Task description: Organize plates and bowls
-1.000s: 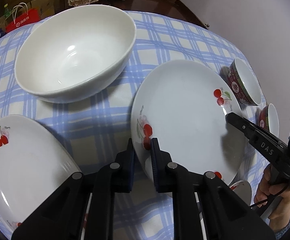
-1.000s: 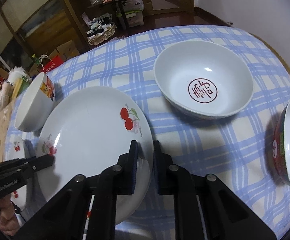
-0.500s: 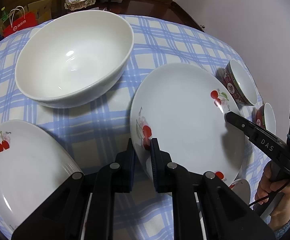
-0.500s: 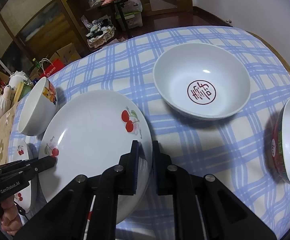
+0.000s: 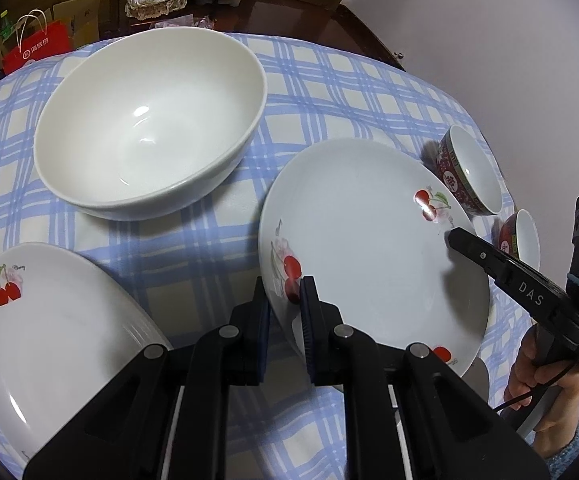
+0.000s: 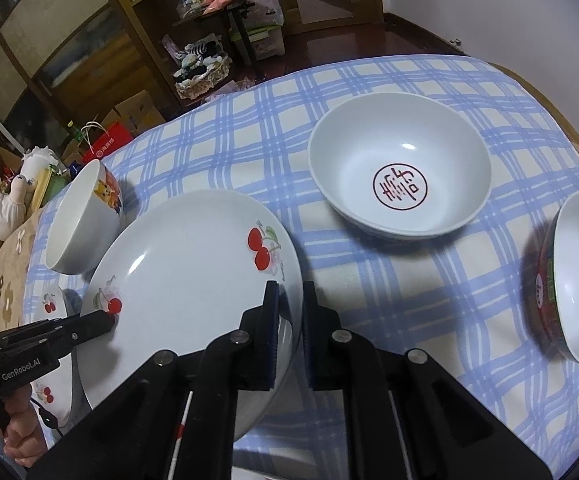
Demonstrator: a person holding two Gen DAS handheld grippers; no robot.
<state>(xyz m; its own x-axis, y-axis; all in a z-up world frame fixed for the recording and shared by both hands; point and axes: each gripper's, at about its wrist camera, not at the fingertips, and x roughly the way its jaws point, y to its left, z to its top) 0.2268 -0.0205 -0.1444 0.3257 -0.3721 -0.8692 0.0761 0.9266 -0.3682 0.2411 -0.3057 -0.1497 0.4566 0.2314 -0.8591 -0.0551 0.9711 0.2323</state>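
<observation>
A white cherry-print plate (image 5: pixel 369 248) is held above the checked tablecloth by both grippers. My left gripper (image 5: pixel 285 300) is shut on its near rim. My right gripper (image 6: pixel 289 308) is shut on the opposite rim of the same plate (image 6: pixel 193 272); it also shows in the left wrist view (image 5: pixel 453 236). A second cherry plate (image 5: pixel 49 328) lies at the lower left. A large plain white bowl (image 5: pixel 149 120) stands behind it. A white bowl with a red seal (image 6: pixel 401 172) stands at the middle right.
Two small red-patterned bowls (image 5: pixel 469 176) (image 5: pixel 521 240) stand near the table's right edge; one shows in the right wrist view (image 6: pixel 569 280). A cartoon-print bowl (image 6: pixel 85 216) stands at left. A wall (image 5: pixel 489 20) is close; boxes and shelves stand beyond the table.
The held plate has risen and drawn a little toward the cameras with both grippers still shut on it. The other dishes have not moved.
</observation>
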